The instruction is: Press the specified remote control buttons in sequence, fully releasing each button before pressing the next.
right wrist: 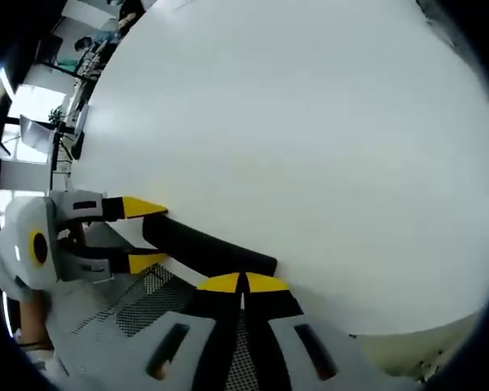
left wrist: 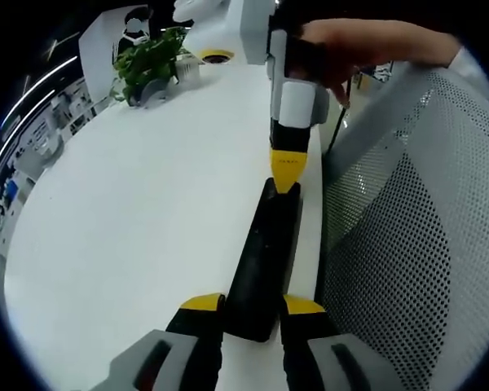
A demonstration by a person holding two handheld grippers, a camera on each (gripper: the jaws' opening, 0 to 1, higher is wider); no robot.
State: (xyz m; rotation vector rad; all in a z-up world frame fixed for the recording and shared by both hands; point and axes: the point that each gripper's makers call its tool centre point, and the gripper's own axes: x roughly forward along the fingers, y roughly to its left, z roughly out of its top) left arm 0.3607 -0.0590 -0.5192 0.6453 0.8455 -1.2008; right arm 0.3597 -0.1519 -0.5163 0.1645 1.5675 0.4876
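While the remote control [left wrist: 265,261] lies along the white worktop [left wrist: 147,228] edge, the left tool [left wrist: 253,308] clamps its near end at six o'clock. Right tool [left wrist: 287,167], tips together, bears on its far end at twelve. Mesh chair [left wrist: 407,244] at three. Advice: press straight down, lift fully clear between presses.
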